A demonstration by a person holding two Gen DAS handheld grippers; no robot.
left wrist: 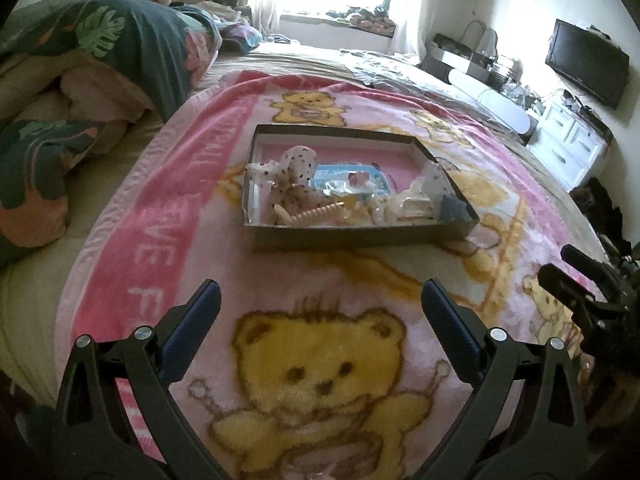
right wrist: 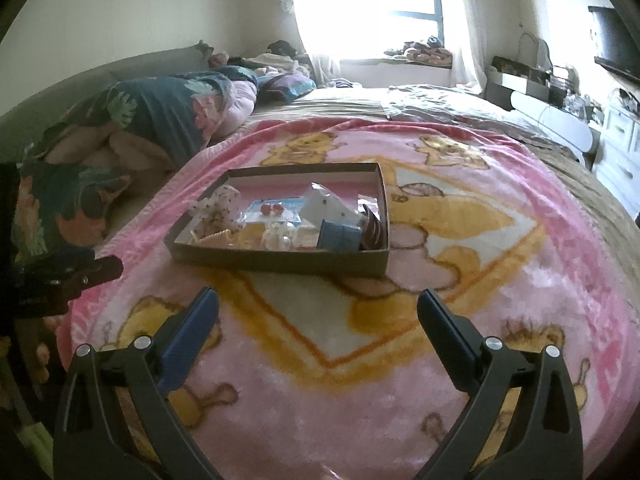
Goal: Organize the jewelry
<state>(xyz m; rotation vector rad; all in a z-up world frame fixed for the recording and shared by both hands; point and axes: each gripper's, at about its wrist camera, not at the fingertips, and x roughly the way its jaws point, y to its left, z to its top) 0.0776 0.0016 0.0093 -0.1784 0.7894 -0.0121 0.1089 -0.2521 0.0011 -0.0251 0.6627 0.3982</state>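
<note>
A shallow dark cardboard box [left wrist: 360,236] [right wrist: 280,258] sits on a pink teddy-bear blanket [left wrist: 320,360] [right wrist: 320,380] on a bed. It holds a spotted fabric scrunchie [left wrist: 294,168] [right wrist: 218,204], a cream hair comb [left wrist: 316,214], a blue card with red earrings [right wrist: 272,210], a small blue box [right wrist: 340,236] and other small pieces. My left gripper [left wrist: 320,292] is open and empty, short of the box's near wall. My right gripper [right wrist: 318,300] is open and empty, also just short of the box. The right gripper also shows in the left wrist view [left wrist: 576,276].
A crumpled leaf-print quilt [left wrist: 100,60] [right wrist: 160,120] lies at the left of the bed. A grey sheet [right wrist: 440,104] covers the far part. A white dresser [left wrist: 568,144] and wall television [left wrist: 588,60] stand to the right. A bright window [right wrist: 380,0] is behind.
</note>
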